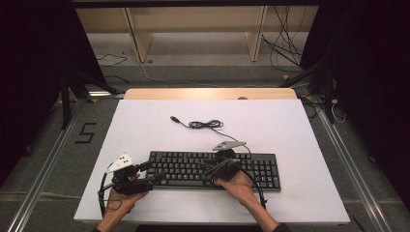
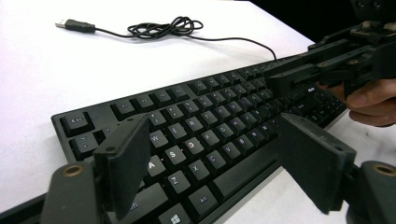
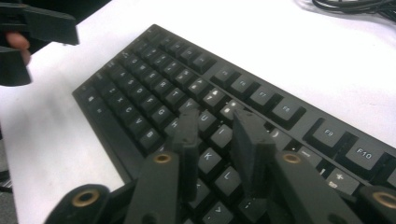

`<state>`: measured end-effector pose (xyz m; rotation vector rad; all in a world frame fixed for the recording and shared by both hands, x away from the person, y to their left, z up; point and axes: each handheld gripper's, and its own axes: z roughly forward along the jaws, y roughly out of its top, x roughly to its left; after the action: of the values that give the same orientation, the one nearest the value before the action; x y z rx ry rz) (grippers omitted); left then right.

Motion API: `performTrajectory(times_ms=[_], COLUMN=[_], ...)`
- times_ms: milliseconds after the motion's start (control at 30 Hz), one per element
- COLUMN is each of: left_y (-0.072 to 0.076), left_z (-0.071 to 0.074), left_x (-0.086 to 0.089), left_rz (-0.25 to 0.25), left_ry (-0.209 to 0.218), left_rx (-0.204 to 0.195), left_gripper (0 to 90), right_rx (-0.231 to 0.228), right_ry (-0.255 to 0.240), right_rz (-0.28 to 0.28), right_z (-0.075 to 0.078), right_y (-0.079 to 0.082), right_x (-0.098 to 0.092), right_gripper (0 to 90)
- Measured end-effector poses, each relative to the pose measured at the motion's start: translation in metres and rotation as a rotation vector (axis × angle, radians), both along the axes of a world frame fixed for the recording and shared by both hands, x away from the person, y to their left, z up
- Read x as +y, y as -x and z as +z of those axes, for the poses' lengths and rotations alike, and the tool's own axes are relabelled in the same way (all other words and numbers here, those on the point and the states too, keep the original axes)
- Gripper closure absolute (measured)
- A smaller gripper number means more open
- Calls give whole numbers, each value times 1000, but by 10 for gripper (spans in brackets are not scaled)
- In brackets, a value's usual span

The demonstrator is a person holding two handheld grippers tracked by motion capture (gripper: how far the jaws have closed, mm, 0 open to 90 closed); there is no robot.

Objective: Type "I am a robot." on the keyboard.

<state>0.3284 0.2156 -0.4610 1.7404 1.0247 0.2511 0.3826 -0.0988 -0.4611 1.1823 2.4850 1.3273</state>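
- Black plastic makes up the left gripper (image 1: 153, 172), held in the person's left hand (image 1: 121, 198) at the near left of the white counter (image 1: 145, 123). Its jaws stand wide apart and hold nothing; in the left gripper view they frame the left end of the keyboard, above the letter keys, without pressing on it.
- The black keyboard (image 1: 266, 169) lies flat across the near middle of the counter, its long side running left to right. In the left gripper view its Esc key sits at the far left corner and white letters show on the keys.
- A thin black cable (image 1: 205, 124) runs from the keyboard's back edge to a loose coil on the counter behind it, ending in a USB plug (image 1: 174, 118) that lies free, well apart from the keyboard.
- The right gripper (image 1: 209, 169), in the person's right hand (image 1: 237, 186), hovers over the keyboard's middle. Its jaws are part open with a narrow gap and nothing between them; in the right gripper view the tips sit just above the letter keys near K and L. Whether they touch the keys I cannot tell.
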Motion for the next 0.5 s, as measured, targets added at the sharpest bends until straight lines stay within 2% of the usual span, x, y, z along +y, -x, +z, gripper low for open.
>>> performTrajectory(times_ms=[500], left_y=[-7], left_z=[1], left_x=[-7], left_rz=[-6], left_ry=[-13], left_rx=[28], left_gripper=[262], right_rx=[-16], right_ry=[-27], right_rz=[24], right_z=[5], right_y=[10], right_x=[-7], right_gripper=[575])
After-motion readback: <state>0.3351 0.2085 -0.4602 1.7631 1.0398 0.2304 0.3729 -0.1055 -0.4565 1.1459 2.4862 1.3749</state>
